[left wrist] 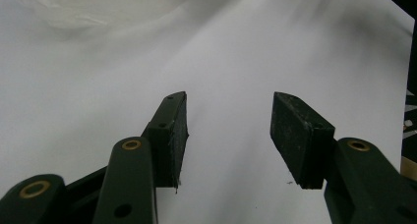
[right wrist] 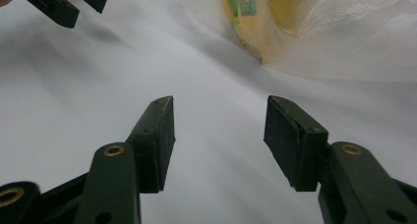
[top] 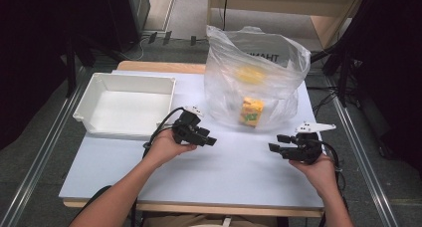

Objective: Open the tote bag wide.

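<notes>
Left claw (top: 211, 140) held just above the counter (top: 234, 172), near its middle, jaws apart, nothing between them. Seen likewise in the left gripper view (left wrist: 228, 130): bare counter surface in the gap, pads clear of any object. Right claw (top: 276, 143) held near the counter's right side, pointed inward toward the left claw, jaws apart and empty. Confirmed in the right gripper view (right wrist: 219, 135): open gap over plain counter, the other claw's tips at upper left (right wrist: 64, 3).

Clear plastic bag (top: 254, 77) stood upright at the far middle of the counter, mouth open at the top, walls crumpled. Yellow carton (top: 252, 112) with green print rested inside the bag at its bottom, toward the near wall. Yellow round object (top: 250, 74) lay higher inside the bag, blurred through the plastic, kind not determinable. Bag and carton visible again at the top of the right gripper view (right wrist: 246, 17), ahead of the right claw and apart from it.

White bin (top: 164, 95) placed at the far left of the counter, just beside the left claw. Both claws apart from the bag.
</notes>
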The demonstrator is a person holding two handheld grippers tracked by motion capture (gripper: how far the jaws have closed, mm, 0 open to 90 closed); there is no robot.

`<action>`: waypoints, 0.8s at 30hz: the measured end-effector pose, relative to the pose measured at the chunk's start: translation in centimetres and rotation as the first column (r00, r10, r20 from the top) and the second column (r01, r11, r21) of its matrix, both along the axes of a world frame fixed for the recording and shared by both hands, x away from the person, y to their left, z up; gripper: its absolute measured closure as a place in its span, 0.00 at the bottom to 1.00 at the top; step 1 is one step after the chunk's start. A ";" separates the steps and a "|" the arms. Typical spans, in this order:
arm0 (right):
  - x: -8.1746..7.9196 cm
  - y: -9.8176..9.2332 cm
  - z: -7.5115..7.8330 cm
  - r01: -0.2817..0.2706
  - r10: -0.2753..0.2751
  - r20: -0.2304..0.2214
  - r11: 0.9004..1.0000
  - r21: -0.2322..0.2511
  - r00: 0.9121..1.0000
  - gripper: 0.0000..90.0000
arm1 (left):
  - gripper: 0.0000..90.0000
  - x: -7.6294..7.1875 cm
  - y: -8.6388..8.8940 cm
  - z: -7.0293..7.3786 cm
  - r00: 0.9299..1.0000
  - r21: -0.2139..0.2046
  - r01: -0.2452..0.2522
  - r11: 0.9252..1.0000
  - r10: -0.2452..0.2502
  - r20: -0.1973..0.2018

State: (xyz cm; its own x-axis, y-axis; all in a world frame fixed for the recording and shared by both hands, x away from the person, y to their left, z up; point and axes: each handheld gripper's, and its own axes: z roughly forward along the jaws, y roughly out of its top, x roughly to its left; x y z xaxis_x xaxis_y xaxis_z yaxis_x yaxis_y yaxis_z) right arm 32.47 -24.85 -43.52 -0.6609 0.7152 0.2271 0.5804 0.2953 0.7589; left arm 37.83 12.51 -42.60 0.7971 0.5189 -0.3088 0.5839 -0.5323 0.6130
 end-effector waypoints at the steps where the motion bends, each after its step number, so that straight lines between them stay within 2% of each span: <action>1: 0.0 -0.1 0.0 -0.002 0.002 0.000 1.000 -0.004 1.000 0.53 | 0.55 0.0 0.0 0.0 1.000 -0.005 -0.002 1.000 0.002 -0.001; 11: 0.0 -0.3 0.0 -0.005 0.005 -0.002 1.000 -0.010 1.000 0.53 | 0.61 0.0 0.0 0.2 1.000 -0.011 -0.004 1.000 0.004 -0.010; 17: 0.0 -0.5 0.2 0.011 -0.011 0.005 1.000 -0.003 1.000 0.53 | 0.68 -0.1 0.1 0.6 0.999 -0.004 -0.032 0.999 0.032 0.009; 24: -0.2 -1.0 0.6 0.043 -0.043 0.003 0.999 0.011 0.999 0.57 | 0.70 -0.2 -0.1 1.2 0.997 -0.027 -0.074 0.997 0.074 -0.006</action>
